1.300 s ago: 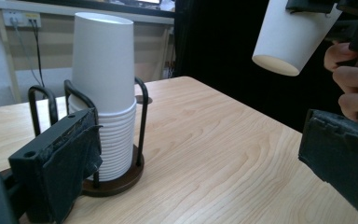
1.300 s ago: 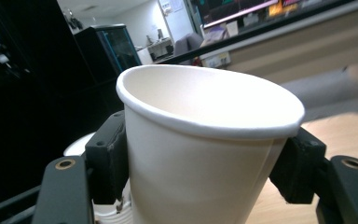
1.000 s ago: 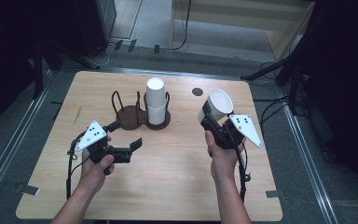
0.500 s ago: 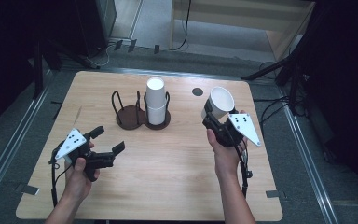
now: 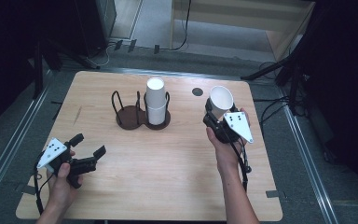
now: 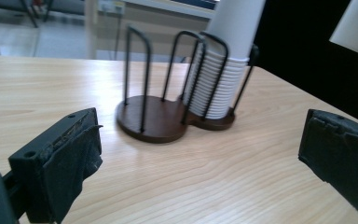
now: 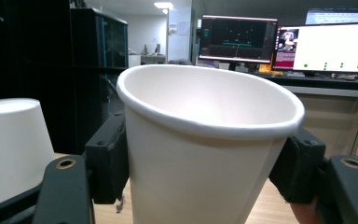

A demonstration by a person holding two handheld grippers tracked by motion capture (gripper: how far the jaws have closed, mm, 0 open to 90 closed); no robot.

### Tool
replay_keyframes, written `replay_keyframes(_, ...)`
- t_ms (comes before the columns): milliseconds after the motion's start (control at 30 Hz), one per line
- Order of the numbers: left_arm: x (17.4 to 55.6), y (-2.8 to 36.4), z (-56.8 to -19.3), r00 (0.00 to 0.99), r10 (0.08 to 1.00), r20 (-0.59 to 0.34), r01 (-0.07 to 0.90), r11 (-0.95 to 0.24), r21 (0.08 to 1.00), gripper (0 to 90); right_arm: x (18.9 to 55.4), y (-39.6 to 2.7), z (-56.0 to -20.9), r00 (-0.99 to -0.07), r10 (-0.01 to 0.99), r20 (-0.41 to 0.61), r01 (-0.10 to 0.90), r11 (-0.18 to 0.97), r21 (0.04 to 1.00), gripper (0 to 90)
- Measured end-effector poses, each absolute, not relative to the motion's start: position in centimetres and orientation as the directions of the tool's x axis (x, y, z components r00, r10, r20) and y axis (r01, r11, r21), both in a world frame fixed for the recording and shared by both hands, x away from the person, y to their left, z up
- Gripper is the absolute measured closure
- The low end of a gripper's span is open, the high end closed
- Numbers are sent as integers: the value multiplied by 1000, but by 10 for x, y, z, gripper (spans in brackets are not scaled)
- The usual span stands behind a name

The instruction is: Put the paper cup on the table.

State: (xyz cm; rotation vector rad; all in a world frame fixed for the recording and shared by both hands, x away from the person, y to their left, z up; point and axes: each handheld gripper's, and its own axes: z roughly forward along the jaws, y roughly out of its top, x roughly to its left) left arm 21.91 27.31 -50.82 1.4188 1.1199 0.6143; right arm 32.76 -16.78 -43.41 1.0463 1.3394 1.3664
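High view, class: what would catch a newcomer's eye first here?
The white paper cup clamped mouth-up in the right claw, at the table's right, stands out first. Next is the stack of upturned cups in the dark wire holder at the table's middle. The left claw is open and empty near the front left corner.

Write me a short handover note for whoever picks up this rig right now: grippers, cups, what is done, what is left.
Right gripper: shut on a single white paper cup, mouth up, held above the table's right side.
Left gripper: open, holding nothing, low over the light wooden table near its front left corner.
Dark brown two-ring wire cup holder: right ring carries the stack of upside-down white paper cups; left ring holds nothing.
Done: one cup is in hand.
Left: probably set it down upright.
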Motion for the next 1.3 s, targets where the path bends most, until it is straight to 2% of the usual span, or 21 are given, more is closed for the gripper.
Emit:
replay_keyframes(367,209,301,-518,349,910,-224,291,122,949,0,344,-176,-457,-219,976,-19,-22,15,1000,312)
replay_keyframes(667,198,325,-531,308,920,-241,297,147,944,0,358,-180,-481,-175,982,-68,7,71,997,308)
replay_keyframes(867,199,331,-540,278,937,-209,311,119,943,0,367,-179,-496,-184,979,-87,37,95,995,305)
replay_keyframes(1300,202,335,-548,275,931,-240,334,142,932,0,388,-192,-521,-161,987,11,138,12,990,295)
